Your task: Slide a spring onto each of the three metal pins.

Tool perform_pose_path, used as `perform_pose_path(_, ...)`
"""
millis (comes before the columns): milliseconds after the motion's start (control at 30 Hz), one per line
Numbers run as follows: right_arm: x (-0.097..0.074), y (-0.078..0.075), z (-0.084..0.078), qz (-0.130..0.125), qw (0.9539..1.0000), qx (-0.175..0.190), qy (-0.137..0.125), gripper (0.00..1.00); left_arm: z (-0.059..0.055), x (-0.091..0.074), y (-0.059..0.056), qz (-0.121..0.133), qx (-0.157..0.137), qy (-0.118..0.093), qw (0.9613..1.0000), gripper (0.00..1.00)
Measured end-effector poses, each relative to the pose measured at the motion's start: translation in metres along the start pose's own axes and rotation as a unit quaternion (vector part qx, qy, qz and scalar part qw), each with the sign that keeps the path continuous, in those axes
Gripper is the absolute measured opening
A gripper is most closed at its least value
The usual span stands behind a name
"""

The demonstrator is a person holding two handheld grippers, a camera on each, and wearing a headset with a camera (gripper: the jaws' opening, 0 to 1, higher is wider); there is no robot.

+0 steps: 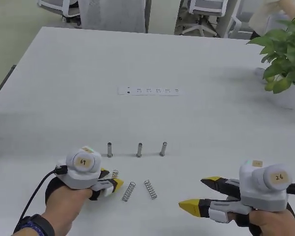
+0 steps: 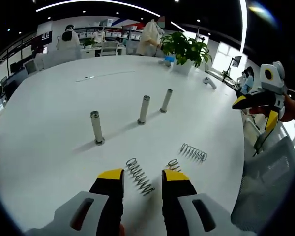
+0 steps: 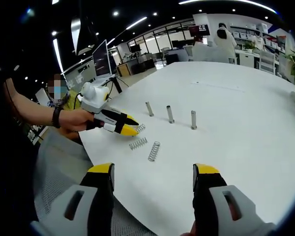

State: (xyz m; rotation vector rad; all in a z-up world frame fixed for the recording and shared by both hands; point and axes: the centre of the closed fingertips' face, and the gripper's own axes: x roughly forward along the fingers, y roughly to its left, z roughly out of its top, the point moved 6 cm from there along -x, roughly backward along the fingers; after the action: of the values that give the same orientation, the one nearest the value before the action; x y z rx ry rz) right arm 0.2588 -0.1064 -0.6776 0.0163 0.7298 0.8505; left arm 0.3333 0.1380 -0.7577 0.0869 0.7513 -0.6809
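Note:
Three upright metal pins (image 1: 109,149) (image 1: 139,150) (image 1: 163,149) stand in a row on the white table (image 1: 147,59). Three springs lie in front of them. My left gripper (image 1: 112,178) is open low over the leftmost spring (image 1: 114,173). In the left gripper view that spring (image 2: 139,176) lies between the yellow fingertips (image 2: 111,175), and the pins (image 2: 144,109) stand beyond. The other two springs (image 1: 129,191) (image 1: 150,189) lie loose to its right. My right gripper (image 1: 196,192) is open wide and holds nothing, right of the springs (image 3: 153,151), and its own view shows it (image 3: 155,169) off the table's near edge.
A white power strip (image 1: 148,91) lies at the table's middle. A potted plant (image 1: 282,54) stands at the far right edge. Office chairs (image 1: 206,12) stand beyond the far side. People are in the room behind.

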Motion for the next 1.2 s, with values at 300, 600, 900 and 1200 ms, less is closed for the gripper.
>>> perform_pose_path(300,-0.001,0.001,-0.002,0.003,1.0000,-0.001,0.004,0.63,-0.004,0.004,-0.002,0.002,0.014,0.014,0.9998,0.19)
perform_pose_path(600,0.000,0.002,0.000,0.005,1.0000,-0.003,0.002,0.63,-0.007,0.004,0.002,0.014,0.044,0.027,0.9986,0.08)
perform_pose_path(900,0.001,0.004,0.000,0.008,0.9999,-0.006,0.005,0.64,-0.009,0.002,0.005,0.018,0.050,0.041,0.9978,0.02)
perform_pose_path(1200,0.004,0.005,0.001,0.012,0.9999,-0.009,0.007,0.64,-0.012,-0.011,0.012,0.015,0.052,0.043,0.9976,0.02)
